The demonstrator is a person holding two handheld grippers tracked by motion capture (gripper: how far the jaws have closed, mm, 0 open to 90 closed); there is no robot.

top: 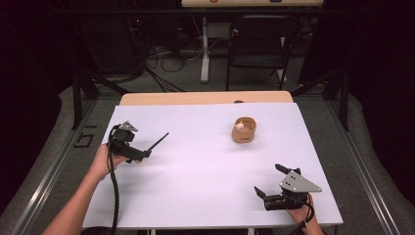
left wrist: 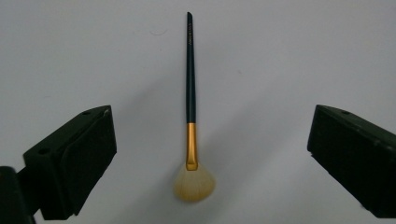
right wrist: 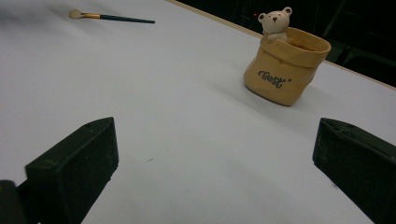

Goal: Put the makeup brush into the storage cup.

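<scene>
Left tool (left wrist: 205, 154) was held with jaws wide apart, nothing between them but air; it was hovered over the makeup brush (left wrist: 191, 112), which was lying flat on the white counter (top: 205, 166) at roughly 9 o'clock of the counter in the high view. In the left gripper view the brush was centred between the jaws: bristles (left wrist: 194, 184) at 6 o'clock, dark handle tip at 12 o'clock, gold ferrule just above the bristles. No contact with the brush was seen

Right tool (top: 272, 182) was also spread open and empty, parked low near 5 o'clock of the counter. The bear pot (top: 244, 129), a tan sack-shaped cup with a small bear on the rim, was standing upright at about 1 o'clock, well apart from both tools and from the brush

Judged step: a pick of the brush by the left tool, likely for the pot

Risks as judged:
- the handle is thin and flat on the counter, so the jaws could be closed above it and nothing caught, or the tips could be jammed into the counter first
- a grip on the bristle end or the ferrule would leave the long handle swinging; the brush could be rotated or dropped in transit
- the pot looks light and is not steadied by the right tool; it could be tipped by a sideways knock from the handle on insertion
</scene>
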